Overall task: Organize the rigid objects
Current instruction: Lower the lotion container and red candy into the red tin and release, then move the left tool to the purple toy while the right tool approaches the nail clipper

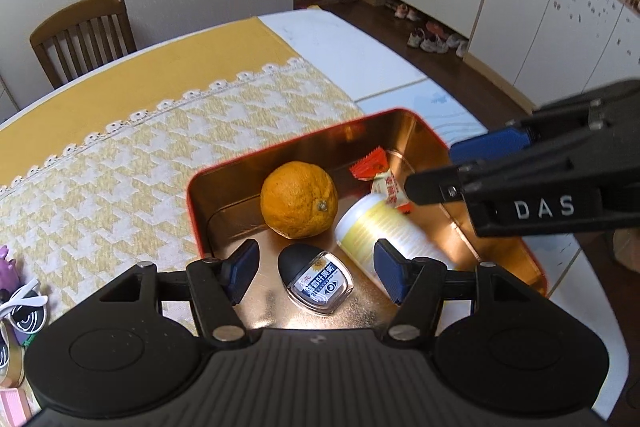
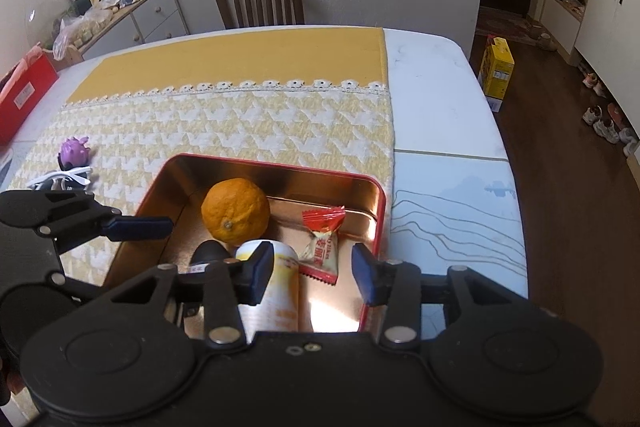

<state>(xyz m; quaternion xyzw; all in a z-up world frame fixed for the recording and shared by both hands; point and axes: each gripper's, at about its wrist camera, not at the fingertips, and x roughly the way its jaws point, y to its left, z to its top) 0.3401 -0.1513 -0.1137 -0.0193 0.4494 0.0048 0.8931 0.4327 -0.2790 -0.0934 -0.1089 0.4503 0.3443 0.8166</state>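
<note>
Your left tool [image 1: 316, 273] hung released above the small black-capped eye-drop bottle [image 1: 316, 277], gripping nothing. Your right tool [image 2: 308, 273] was also released, its pads clear of the white-and-yellow plastic bottle [image 2: 280, 291] lying below. Both bottles lay inside the red rectangular metal tin [image 2: 280, 169] with 1 round orange [image 1: 298, 199] and 1 red-and-white wrapped candy [image 2: 322, 243]. The tin sat on the yellow houndstooth cloth [image 2: 240, 123] covering the desk [image 2: 432, 83].
</note>
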